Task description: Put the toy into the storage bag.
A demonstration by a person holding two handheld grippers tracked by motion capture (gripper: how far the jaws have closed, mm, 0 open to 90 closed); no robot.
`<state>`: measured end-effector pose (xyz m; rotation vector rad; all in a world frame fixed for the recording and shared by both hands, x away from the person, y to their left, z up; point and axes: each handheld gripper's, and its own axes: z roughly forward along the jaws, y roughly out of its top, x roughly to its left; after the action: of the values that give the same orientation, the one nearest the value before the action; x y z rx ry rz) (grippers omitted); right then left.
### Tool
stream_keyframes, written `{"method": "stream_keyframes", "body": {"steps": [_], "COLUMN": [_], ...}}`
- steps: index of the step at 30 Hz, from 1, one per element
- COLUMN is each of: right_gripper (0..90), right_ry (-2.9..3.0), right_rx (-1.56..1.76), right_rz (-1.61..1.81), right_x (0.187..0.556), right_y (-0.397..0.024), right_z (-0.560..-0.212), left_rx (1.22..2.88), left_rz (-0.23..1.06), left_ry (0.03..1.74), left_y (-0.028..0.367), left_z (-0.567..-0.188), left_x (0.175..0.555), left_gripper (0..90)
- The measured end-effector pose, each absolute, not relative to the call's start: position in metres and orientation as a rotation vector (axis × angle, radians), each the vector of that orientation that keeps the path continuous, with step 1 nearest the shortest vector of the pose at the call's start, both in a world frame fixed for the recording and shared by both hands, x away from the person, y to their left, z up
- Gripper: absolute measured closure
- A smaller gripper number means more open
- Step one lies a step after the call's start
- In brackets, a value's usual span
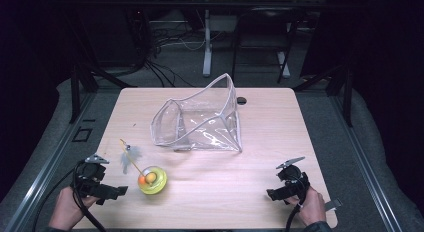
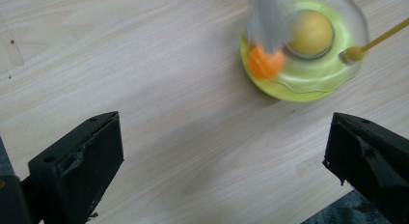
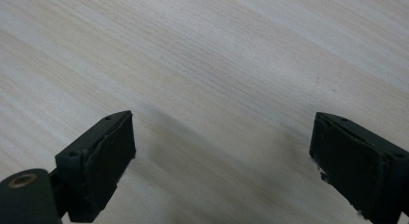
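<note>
A yellow-green round toy (image 1: pixel 152 180) with a clear dome and an orange ball (image 2: pixel 265 62) stands near the table's front left; a thin yellow wand with a grey feather (image 1: pixel 128 158) rises from it and leans left. Behind it lies a clear plastic pouch (image 1: pixel 200 119), its mouth gaping toward the left. My left gripper (image 1: pixel 120 191) is just left of the toy, open, with bare wood between its jaws; in the left gripper view (image 2: pixel 224 159) the toy (image 2: pixel 308 55) sits beyond the jaws. My right gripper (image 1: pixel 270 194) hovers at the front right, open over bare table (image 3: pixel 222 151).
The wooden table (image 1: pixel 270 137) has a small dark hole (image 1: pixel 242 100) near its far edge. Dark stands, cables and a desk leg crowd the floor behind it. A metal rail (image 1: pixel 47 167) runs along the left side.
</note>
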<state>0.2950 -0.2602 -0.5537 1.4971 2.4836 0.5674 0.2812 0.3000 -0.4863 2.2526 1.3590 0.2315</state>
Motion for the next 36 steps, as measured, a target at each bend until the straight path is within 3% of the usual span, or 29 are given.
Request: {"method": "stream_keyframes", "body": {"steps": [24, 36], "right_gripper": [9.1, 9.6], "right_ry": [2.461, 2.465], "right_rx": [1.47, 1.469], "right_rz": [0.526, 0.53], "right_x": [0.287, 0.288], "right_y": [-0.258, -0.257], "right_z": [-0.553, -0.552], "left_rx": [2.224, 2.25], "left_rz": [0.241, 0.228], "left_ry": [1.201, 1.157], "left_y": [0.276, 0.261], "left_z": [-0.436, -0.429], "left_x": [0.28, 0.293], "left_gripper": [0.1, 0.1]}}
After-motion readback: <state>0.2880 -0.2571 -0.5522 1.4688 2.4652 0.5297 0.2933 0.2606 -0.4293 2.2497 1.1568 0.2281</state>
